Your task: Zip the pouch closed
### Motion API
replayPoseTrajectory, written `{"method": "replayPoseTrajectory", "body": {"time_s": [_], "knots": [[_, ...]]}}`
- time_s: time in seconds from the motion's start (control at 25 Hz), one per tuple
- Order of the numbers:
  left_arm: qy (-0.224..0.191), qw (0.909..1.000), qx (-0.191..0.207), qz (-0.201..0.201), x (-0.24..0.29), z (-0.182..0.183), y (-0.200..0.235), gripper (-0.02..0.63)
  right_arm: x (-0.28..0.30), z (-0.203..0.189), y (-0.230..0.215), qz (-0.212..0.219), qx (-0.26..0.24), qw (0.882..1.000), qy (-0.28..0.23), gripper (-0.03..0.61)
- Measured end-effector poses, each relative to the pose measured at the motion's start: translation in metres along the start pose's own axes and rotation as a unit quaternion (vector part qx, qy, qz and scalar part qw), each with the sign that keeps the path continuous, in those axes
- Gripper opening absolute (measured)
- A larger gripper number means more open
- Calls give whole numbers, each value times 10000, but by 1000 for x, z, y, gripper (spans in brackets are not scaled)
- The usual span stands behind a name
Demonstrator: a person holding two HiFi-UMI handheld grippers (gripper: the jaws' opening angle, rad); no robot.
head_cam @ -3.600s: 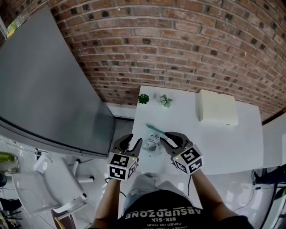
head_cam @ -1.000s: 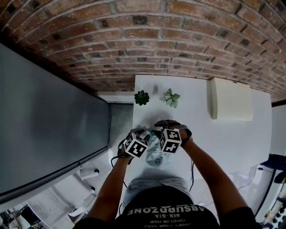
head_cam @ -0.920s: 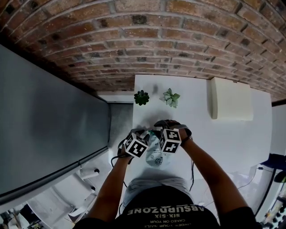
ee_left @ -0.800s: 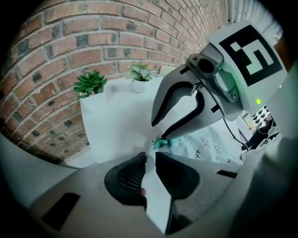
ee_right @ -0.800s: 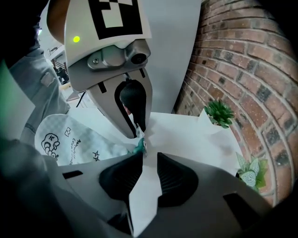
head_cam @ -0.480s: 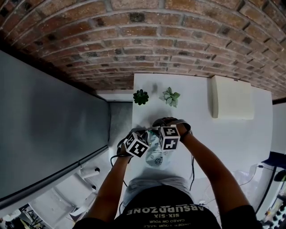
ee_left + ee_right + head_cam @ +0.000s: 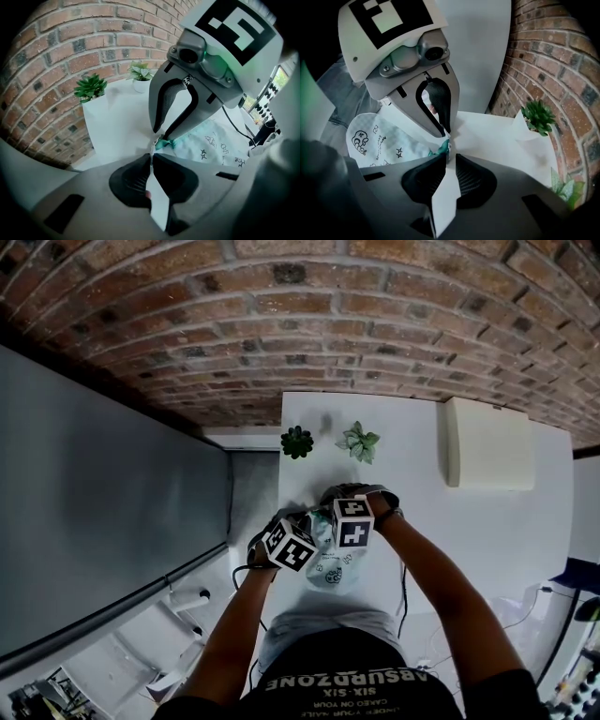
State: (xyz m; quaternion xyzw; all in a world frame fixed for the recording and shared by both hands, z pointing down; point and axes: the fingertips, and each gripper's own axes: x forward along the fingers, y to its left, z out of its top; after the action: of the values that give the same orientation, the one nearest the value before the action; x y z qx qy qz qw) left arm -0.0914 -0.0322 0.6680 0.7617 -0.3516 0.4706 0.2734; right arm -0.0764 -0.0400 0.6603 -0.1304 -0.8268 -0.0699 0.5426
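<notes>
A pale pouch [image 7: 330, 568] with small black prints lies on the white table [image 7: 441, 531] close to its near-left edge. Both grippers meet over the pouch's far end, where its teal zipper tab [image 7: 165, 143] sticks out. My left gripper [image 7: 151, 157] has just been closing and now pinches the pouch's thin edge beside the tab. In the left gripper view the right gripper [image 7: 158, 137] has its fingertips together on the teal tab [image 7: 442, 147]. From the head view the marker cubes hide both sets of jaws.
Two small potted plants [image 7: 297, 442] [image 7: 359, 442] stand at the table's far side by the brick wall. A cream box [image 7: 487, 444] sits at the far right. A grey panel [image 7: 112, 502] runs along the left, past the table's left edge.
Since 3.6 s ago both grippers have moved away from the person onto the pouch's far end. Over the last second the right gripper's cube has rolled a little; the hands stay in place.
</notes>
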Motion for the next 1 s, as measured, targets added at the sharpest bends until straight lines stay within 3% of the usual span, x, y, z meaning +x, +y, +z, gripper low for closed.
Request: {"method": "replayPoseTrajectory", "body": {"time_s": [0.2, 0.64, 1.0], "knots": [[8, 10000, 17, 8, 1, -1, 0, 20, -1, 0, 0, 91, 414, 9989, -181, 52], [43, 10000, 84, 29, 2, -1, 0, 20, 1, 0, 3, 141, 334, 9992, -144, 4], [69, 9998, 157, 88, 1, 1, -1, 20, -3, -1, 7, 311, 461, 9983, -181, 0]]}}
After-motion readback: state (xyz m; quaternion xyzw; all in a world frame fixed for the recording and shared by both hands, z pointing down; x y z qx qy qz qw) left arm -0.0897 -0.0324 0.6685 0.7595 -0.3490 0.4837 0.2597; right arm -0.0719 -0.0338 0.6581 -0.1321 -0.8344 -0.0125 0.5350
